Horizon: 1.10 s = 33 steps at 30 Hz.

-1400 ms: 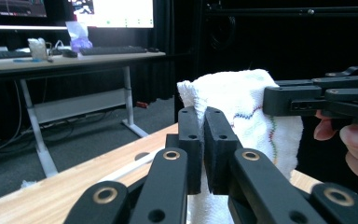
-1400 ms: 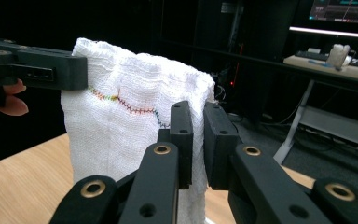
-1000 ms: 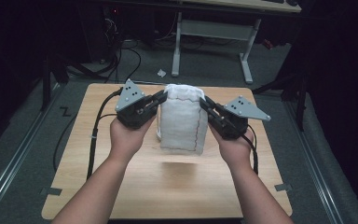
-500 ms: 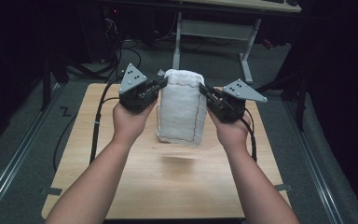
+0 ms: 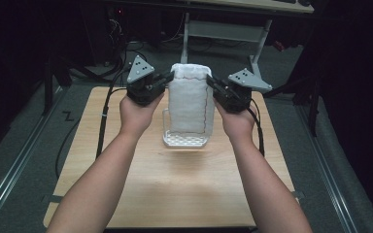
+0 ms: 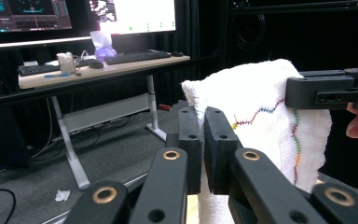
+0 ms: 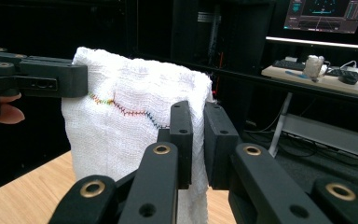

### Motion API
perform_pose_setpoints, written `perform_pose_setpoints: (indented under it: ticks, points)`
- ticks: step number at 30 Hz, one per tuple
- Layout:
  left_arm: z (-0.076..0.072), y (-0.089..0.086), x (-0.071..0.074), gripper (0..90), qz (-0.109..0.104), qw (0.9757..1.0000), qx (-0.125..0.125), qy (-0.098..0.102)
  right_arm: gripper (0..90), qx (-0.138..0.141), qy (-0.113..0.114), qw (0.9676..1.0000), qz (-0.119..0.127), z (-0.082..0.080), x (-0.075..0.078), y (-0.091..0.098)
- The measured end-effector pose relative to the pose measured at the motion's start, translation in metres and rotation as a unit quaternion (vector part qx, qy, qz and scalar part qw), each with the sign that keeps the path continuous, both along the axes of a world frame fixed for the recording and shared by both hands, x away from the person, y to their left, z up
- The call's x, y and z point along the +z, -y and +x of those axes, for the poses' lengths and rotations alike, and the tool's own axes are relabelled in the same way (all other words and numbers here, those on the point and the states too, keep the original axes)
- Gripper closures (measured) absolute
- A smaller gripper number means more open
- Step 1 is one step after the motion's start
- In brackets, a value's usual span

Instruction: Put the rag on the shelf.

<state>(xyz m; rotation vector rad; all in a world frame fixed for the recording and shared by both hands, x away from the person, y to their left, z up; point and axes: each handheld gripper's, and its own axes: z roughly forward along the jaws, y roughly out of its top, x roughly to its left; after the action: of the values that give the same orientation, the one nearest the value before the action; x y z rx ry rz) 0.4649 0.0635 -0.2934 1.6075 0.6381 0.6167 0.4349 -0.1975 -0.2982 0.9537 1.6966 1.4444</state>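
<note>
A white folded towel [image 5: 189, 99] with a coloured stitched seam hangs upright above the wooden table [image 5: 175, 194], held by its two top corners. My left gripper [image 5: 167, 77] is shut on the top left corner, and my right gripper [image 5: 210, 82] is shut on the top right corner. In the left gripper view the jaws [image 6: 203, 126] pinch the towel's [image 6: 261, 98] edge, with the other gripper [image 6: 326, 88] across from it. The right gripper view has its jaws [image 7: 198, 121] clamped on the towel [image 7: 121, 126]. A white perforated tray [image 5: 187, 141] lies under the towel's lower edge.
Beyond the table's far edge stands a desk on white legs [image 5: 260, 48], with cables [image 5: 126, 48] on the floor. Monitors, keyboards [image 6: 135, 57] and small items sit on that desk. Metal rails [image 5: 14, 170] run along the floor on both sides.
Both hands have carried the towel farther from the person and slightly higher. The white tray beneath the towel has come into sight. Both grips stay the same.
</note>
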Motion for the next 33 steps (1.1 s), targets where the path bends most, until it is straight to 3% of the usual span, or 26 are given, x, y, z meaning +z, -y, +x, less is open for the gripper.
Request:
perform_pose_setpoints:
  ticks: [4,8,10,15,18,27,33]
  points:
    - [0.003,0.0,0.001,86.6,0.003,0.9999,0.005,0.008,83.4,-0.001,-0.008,1.0,0.0,0.006,-0.001,0.0]
    - [0.01,-0.001,0.001,86.6,-0.015,0.9999,0.0,-0.005,83.4,-0.005,-0.01,0.9999,-0.006,0.012,-0.001,-0.002]
    - [0.016,0.0,0.001,86.5,-0.007,0.9999,0.003,-0.007,83.3,-0.004,-0.014,0.9999,-0.004,0.017,-0.001,-0.001]
    - [0.031,0.002,-0.004,86.3,-0.016,0.9996,0.013,-0.019,83.3,-0.003,-0.017,0.9999,-0.001,0.033,-0.005,0.001]
    - [0.042,0.003,-0.013,86.3,-0.01,0.9991,0.026,-0.032,83.2,-0.001,-0.029,0.9996,0.001,0.045,-0.011,0.0]
    - [0.067,0.007,-0.028,86.1,0.017,0.997,0.057,-0.05,83.1,-0.01,-0.057,0.998,-0.028,0.074,-0.019,-0.007]
    - [0.081,0.008,-0.042,86.0,0.03,0.9942,0.06,-0.084,83.0,-0.014,-0.085,0.9954,-0.041,0.089,-0.028,-0.011]
